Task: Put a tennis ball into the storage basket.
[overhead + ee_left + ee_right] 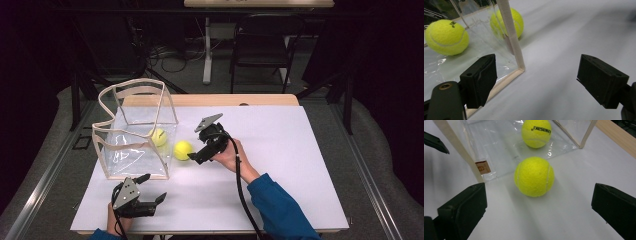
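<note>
A clear plastic bag (134,131) with beige trim lies open on the white table, its mouth facing right. One yellow tennis ball (159,137) rests inside it, and a second ball (183,150) sits on the table just outside the mouth. My right gripper (193,158) is open, right beside the outer ball (534,176), which lies between and ahead of its jaws; the inner ball (536,132) is beyond. My left gripper (152,188) is open and empty at the bag's front corner (520,67). From there I see the inner ball (447,37) and the outer ball (517,21).
The white sheet (280,165) covers most of the table, with a wooden strip (210,100) at the far edge. A dark chair (265,40) and a desk leg (207,50) stand on the floor behind the table.
</note>
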### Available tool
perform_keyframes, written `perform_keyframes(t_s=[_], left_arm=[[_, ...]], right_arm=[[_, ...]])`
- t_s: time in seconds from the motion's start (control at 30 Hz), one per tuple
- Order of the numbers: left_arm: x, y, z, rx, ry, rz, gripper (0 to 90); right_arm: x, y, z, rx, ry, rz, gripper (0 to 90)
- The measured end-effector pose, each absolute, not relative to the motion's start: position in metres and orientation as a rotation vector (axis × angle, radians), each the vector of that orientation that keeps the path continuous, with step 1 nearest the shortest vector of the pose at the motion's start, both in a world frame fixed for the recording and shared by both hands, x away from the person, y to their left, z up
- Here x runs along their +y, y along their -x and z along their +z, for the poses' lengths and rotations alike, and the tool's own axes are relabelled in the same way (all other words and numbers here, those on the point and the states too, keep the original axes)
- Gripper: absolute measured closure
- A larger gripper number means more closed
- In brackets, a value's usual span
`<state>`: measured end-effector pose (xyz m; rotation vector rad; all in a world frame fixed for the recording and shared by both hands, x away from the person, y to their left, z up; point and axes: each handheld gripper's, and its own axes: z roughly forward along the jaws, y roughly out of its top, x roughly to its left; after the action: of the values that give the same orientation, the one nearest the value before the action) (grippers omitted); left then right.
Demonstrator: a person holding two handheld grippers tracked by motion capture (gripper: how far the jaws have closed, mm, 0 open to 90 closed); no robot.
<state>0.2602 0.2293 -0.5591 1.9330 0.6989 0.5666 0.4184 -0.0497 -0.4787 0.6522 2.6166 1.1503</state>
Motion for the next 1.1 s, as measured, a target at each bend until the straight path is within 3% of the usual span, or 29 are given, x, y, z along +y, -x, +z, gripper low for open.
perform_keyframes(t_s=[1.1], left_arm=[[0.226,-0.263,-0.558,0.672,-1.94,0.568,16.2]], right_arm=[[-0.012,-0.442,-0.518,2.664,-0.699,1.06,0.0]])
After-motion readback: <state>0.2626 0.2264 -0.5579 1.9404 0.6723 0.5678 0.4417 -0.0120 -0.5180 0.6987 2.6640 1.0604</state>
